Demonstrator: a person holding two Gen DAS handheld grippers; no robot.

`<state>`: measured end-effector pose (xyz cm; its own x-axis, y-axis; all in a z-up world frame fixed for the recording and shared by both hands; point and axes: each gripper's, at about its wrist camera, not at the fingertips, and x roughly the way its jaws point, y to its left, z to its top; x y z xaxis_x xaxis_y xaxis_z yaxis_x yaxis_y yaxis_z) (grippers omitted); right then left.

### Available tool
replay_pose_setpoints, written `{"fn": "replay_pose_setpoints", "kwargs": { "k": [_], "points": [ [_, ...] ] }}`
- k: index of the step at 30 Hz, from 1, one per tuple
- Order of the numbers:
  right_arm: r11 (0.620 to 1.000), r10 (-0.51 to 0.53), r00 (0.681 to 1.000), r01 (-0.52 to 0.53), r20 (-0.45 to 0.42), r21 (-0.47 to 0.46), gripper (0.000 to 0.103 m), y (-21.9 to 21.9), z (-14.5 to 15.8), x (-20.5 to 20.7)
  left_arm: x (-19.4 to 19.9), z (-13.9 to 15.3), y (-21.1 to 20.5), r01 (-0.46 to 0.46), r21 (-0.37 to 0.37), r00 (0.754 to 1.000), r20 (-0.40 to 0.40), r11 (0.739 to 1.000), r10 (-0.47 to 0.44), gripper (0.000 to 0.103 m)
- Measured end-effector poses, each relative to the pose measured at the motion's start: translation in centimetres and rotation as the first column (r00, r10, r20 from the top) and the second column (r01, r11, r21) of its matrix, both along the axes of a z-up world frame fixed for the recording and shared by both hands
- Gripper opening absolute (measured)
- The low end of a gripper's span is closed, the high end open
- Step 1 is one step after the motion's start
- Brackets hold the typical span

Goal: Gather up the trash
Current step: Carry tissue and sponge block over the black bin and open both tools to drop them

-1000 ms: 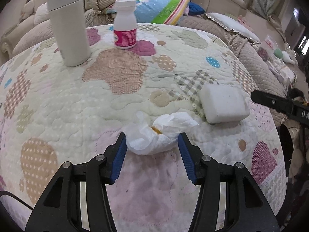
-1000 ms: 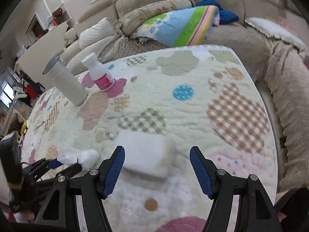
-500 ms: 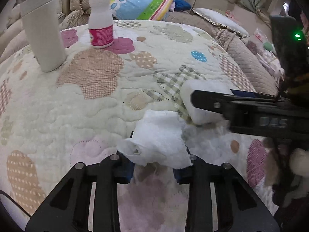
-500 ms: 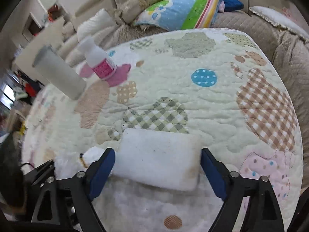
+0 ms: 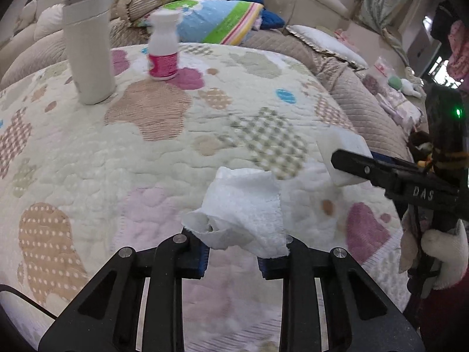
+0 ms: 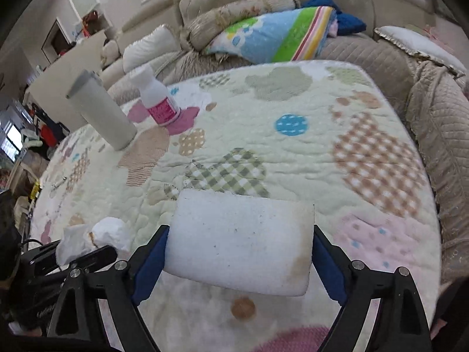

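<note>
My left gripper [image 5: 233, 256] is shut on a crumpled white tissue [image 5: 241, 212] and holds it just above the patterned quilt [image 5: 164, 158]. My right gripper [image 6: 239, 259] is shut on a white sponge block [image 6: 239, 242], its blue pads against both ends, lifted slightly off the quilt. In the left wrist view the sponge [image 5: 341, 146] sits at the right between the right gripper's fingers [image 5: 381, 173]. In the right wrist view the tissue [image 6: 96, 236] shows at the lower left in the left gripper.
A tall white tumbler [image 5: 88, 50] and a white bottle with a pink label [image 5: 162, 48] stand at the quilt's far left. Sofas with pillows and a colourful blanket [image 5: 217, 20] surround the far side. The quilt's edge drops off at the right [image 6: 431, 176].
The left gripper closed on the tissue and lifted it. The right gripper moved in around the sponge, closed on it and raised it a little.
</note>
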<state>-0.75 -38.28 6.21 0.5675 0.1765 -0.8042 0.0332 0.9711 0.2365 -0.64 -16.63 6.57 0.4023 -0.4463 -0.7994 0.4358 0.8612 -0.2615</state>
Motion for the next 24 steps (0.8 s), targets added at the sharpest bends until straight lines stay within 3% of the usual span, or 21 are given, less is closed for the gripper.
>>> {"fn": "replay_pose_setpoints", "kwargs": {
  "k": [10, 24],
  "points": [
    [0.993, -0.096, 0.995, 0.097, 0.022, -0.065, 0.090, -6.2, 1.4, -8.6, -4.8, 2.3, -7.7, 0.143, -0.010, 0.989, 0.045, 0.990, -0.142, 0.023],
    [0.941, -0.330, 0.944, 0.330, 0.009, -0.071, 0.090, -18.4, 1.5, -18.9, -10.1, 2.8, -22.3, 0.362, 0.012, 0.931, 0.046, 0.932, -0.362, 0.023]
  ]
}}
